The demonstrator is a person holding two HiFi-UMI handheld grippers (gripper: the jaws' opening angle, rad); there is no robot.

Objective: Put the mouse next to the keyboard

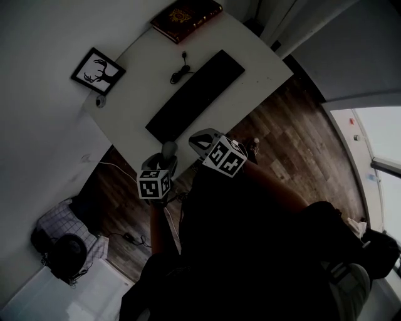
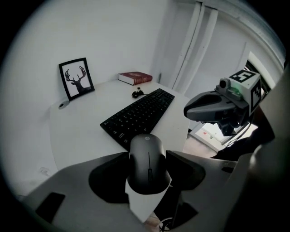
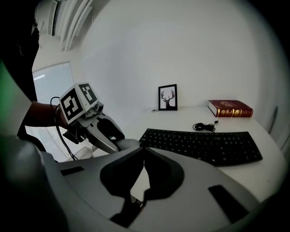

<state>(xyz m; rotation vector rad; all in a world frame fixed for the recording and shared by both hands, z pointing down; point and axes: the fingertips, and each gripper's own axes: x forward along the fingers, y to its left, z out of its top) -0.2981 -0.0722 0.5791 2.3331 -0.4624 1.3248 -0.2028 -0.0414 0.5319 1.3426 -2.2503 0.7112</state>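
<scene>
A black mouse (image 2: 148, 163) sits between the two jaws of my left gripper (image 2: 147, 156), which is shut on its sides and holds it in the air just off the near corner of the white desk (image 1: 138, 81). The black keyboard (image 2: 140, 115) lies diagonally on the desk right ahead of the mouse. In the head view the left gripper (image 1: 164, 157) and the right gripper (image 1: 202, 142) hover side by side below the keyboard (image 1: 195, 95). My right gripper (image 3: 144, 152) is shut with nothing between its jaws, and it looks over the keyboard (image 3: 204, 145).
A red book (image 1: 186, 17) lies at the desk's far end, and a coiled black cable (image 1: 180, 74) rests beside the keyboard. A framed deer picture (image 1: 98, 71) leans on the wall. Wooden floor (image 1: 294, 138) lies beyond the desk edge.
</scene>
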